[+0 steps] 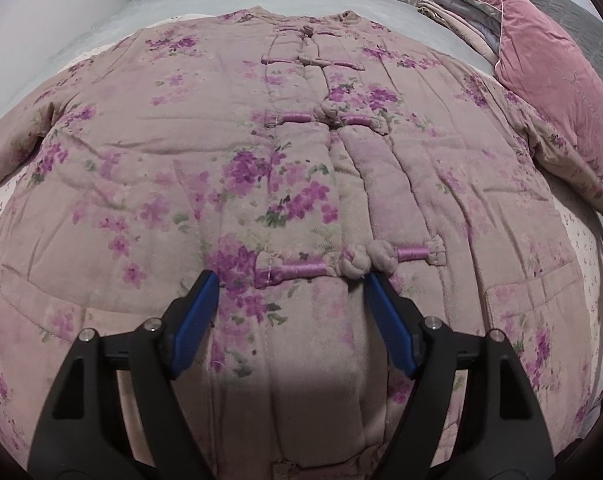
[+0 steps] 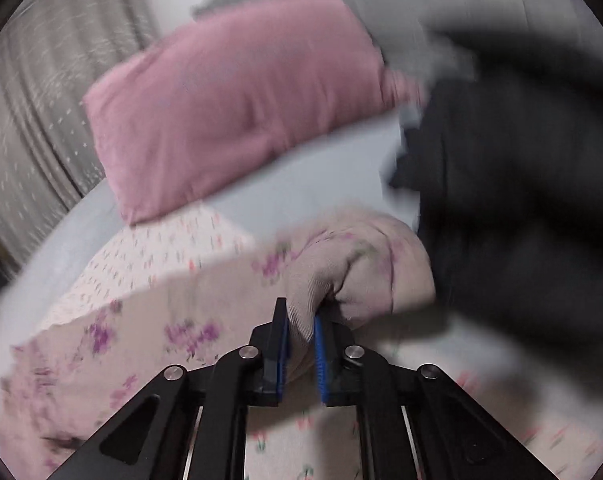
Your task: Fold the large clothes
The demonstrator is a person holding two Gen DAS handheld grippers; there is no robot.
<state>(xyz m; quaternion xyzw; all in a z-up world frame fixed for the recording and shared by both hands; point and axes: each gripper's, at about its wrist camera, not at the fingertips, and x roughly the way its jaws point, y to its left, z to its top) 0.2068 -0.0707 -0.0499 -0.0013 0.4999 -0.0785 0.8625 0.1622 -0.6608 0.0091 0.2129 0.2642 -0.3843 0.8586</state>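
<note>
A large padded jacket [image 1: 229, 168] — dusty pink, printed with purple flowers — is spread flat, front up, on the bed. Its front is fastened by knotted cloth buttons on purple loops. One sleeve end [image 2: 341, 268] is seen bunched and lifted — blurred.

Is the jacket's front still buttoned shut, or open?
Shut. The floral jacket lies spread flat on the bed, its knot fastenings joined down the front placket. The lowest hem fastening is hidden.
</note>
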